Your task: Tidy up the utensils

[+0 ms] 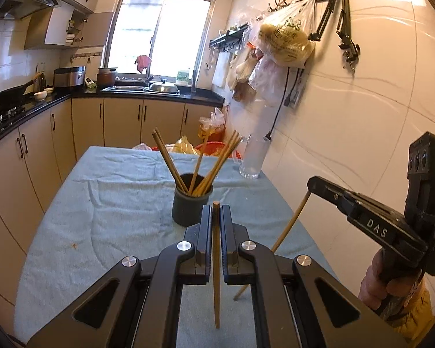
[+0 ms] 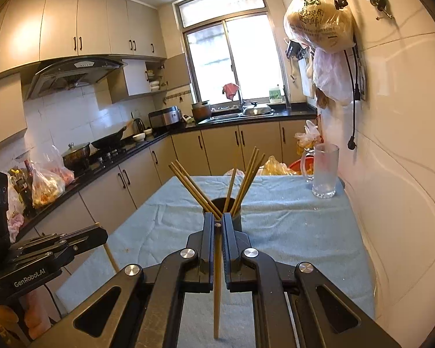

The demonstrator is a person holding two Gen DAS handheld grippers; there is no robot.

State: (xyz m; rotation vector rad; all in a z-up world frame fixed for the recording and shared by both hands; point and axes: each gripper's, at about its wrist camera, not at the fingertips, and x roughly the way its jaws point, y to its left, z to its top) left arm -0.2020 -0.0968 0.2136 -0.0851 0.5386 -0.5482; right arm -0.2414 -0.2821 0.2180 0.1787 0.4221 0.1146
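Both grippers pinch one chopstick each: left gripper its chopstick, right gripper another chopstick. Ahead, the dark holder (already bristling with chopsticks) stands on the blue cloth.

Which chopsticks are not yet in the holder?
Two: one chopstick clamped in the left tongs, another in the right tongs; the rest stand in the dark cup.

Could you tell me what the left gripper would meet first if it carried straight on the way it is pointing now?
Most likely the dark cup of chopsticks, which stands directly ahead of the left gripper on the blue cloth. Depth is hard to judge, so it could strike the rim or pass just above it.
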